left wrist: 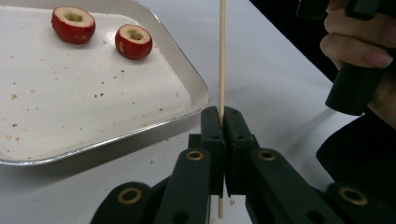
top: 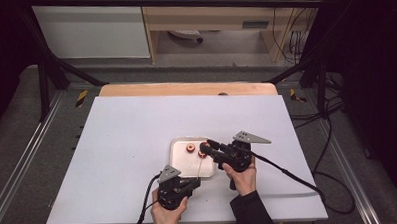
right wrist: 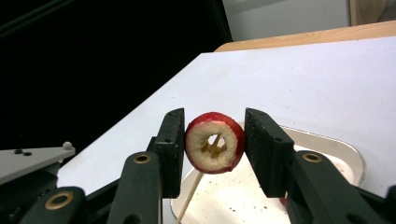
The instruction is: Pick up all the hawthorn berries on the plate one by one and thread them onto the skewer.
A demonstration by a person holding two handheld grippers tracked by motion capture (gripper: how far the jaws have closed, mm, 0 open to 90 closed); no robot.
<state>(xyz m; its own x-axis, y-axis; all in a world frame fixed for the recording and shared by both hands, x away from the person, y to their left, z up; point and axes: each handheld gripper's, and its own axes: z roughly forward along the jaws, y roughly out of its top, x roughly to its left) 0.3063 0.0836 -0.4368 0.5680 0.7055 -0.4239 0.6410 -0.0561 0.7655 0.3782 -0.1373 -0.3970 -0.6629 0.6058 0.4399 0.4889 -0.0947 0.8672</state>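
Observation:
My left gripper [left wrist: 223,116] is shut on a thin wooden skewer [left wrist: 221,56] that points up and away from it, over the tray's near right corner. My right gripper [right wrist: 214,140] is shut on a cored red fruit slice [right wrist: 215,142], its pads against both sides. The skewer [right wrist: 190,198] comes up from below into the slice's hole. From above, the left gripper [top: 195,181] is at the tray's front edge, and the right gripper [top: 208,147] holds the slice [top: 203,153] over the tray's right side. Two more cored red fruits [left wrist: 73,24] [left wrist: 134,41] lie on the metal tray [left wrist: 177,119].
The tray [top: 177,165] lies on a white board [top: 127,144] on a wooden table [top: 185,89]. Crumbs dot the tray floor. The hand that holds the right gripper [left wrist: 359,46] is close on the right in the left gripper view. Cables trail off the table's front and right.

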